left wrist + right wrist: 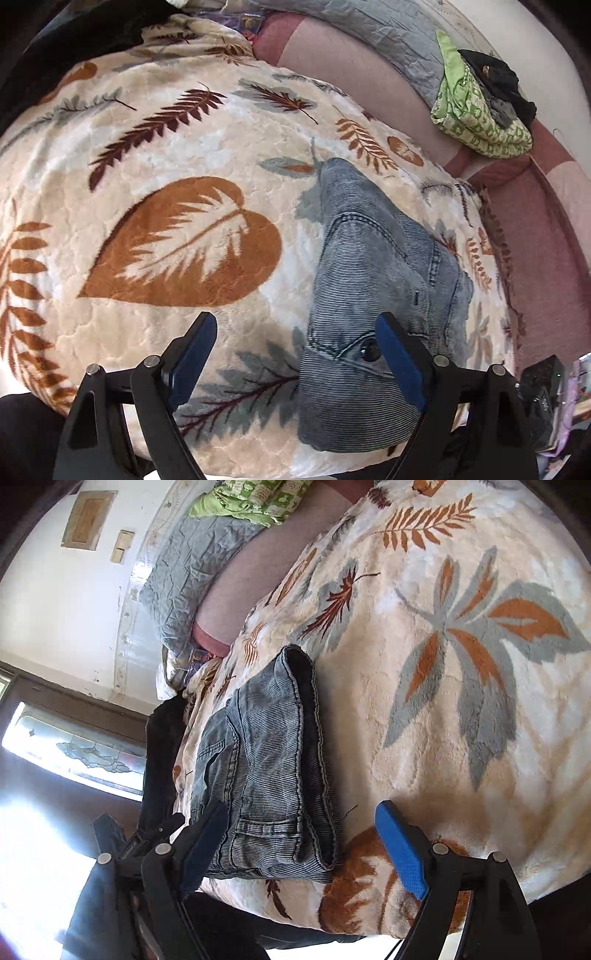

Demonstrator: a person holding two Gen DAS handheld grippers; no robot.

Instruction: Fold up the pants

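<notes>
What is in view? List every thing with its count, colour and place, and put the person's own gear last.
jeans: one pair, faded blue-grey, folded into a bundle near the front edge of the blanket.
blanket: one, cream with brown, orange and grey leaves, spread over the bed.
sheet: one, pink and mauve, bare strip beyond the blanket.
pillow: one, grey and creased, at the wall.
green cloth: one, green with a white pattern, bunched on the sheet.
black cloth: one, black, on top of the green cloth.
window: one, patterned glass in a dark frame, beside the bed.
left gripper: black with blue pads, jaws open over the jeans' button end.
right gripper: black with blue pads, jaws open over the jeans' near end.
</notes>
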